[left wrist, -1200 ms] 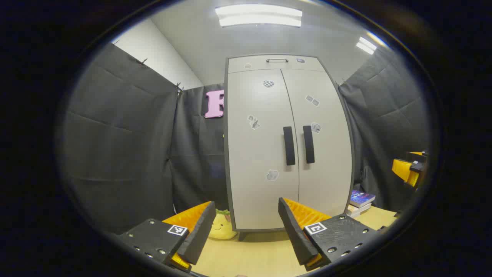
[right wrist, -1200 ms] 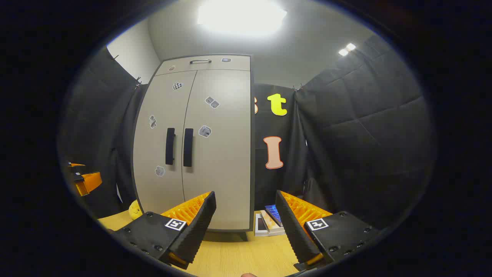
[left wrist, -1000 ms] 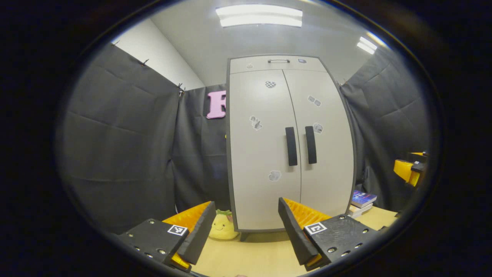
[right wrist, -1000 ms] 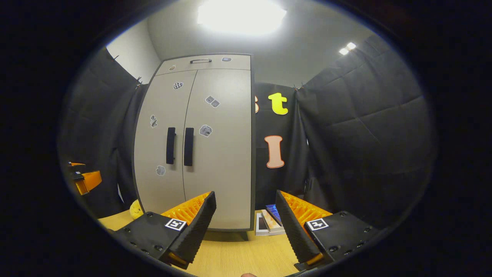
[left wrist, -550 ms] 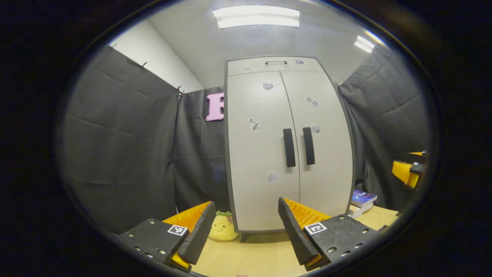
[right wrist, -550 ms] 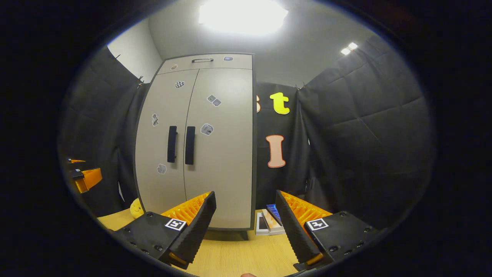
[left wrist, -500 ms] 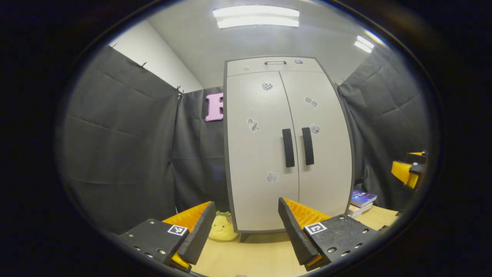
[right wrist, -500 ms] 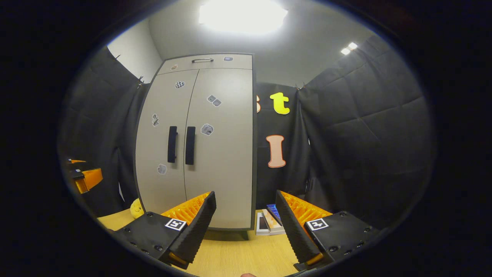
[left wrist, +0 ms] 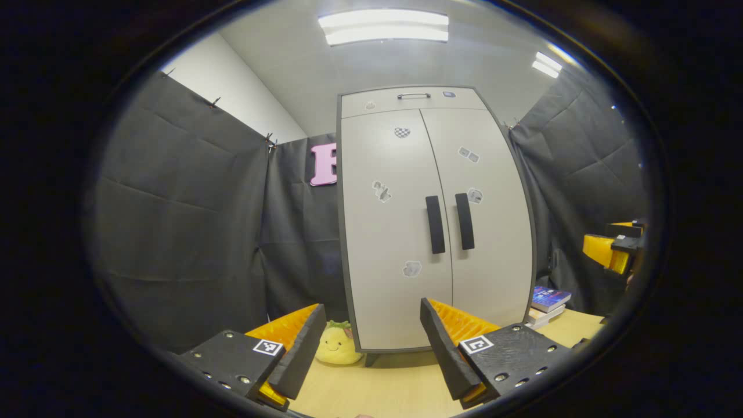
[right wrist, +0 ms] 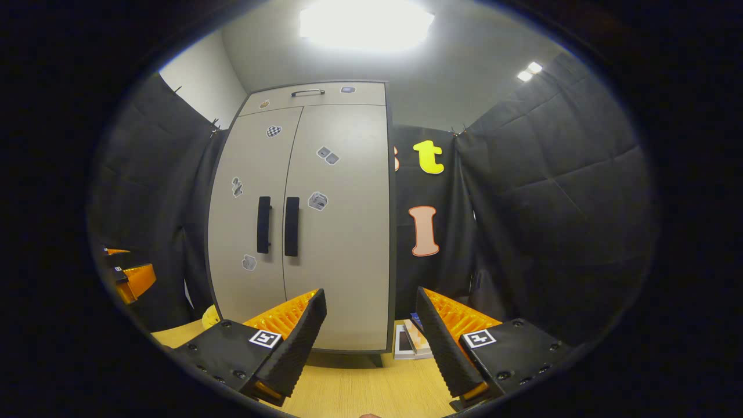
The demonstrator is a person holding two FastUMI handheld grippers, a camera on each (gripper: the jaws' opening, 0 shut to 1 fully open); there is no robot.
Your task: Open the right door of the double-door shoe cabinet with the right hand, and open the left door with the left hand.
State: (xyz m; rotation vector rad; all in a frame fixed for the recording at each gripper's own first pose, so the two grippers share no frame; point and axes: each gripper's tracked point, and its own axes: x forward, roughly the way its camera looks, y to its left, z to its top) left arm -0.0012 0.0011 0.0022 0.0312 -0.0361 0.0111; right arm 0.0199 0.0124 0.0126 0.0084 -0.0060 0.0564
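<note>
A tall light-grey shoe cabinet (left wrist: 406,151) (right wrist: 342,244) stands on a wooden table, both doors shut. Two black vertical handles sit side by side at its middle: the left door handle (left wrist: 435,224) (right wrist: 263,224) and the right door handle (left wrist: 464,213) (right wrist: 291,226). My left gripper (left wrist: 368,351) is open, well short of the cabinet and low in front of the left door. My right gripper (right wrist: 371,342) is open too, low before the cabinet's right edge. In the left gripper view, the right gripper (left wrist: 610,249) shows far off at the right edge; the left gripper (right wrist: 130,278) shows at the left edge of the right gripper view.
A yellow plush toy (left wrist: 335,343) (right wrist: 210,316) lies at the cabinet's left foot. A stack of books (left wrist: 545,303) (right wrist: 411,339) lies at its right foot. The wooden tabletop (left wrist: 383,389) runs between me and the cabinet. Black cloth walls close in on both sides.
Both views have drifted slightly: the cabinet sits a little further right in the right gripper view. The right gripper has risen a little at the edge of the left gripper view. Doors stay shut, grippers stay open.
</note>
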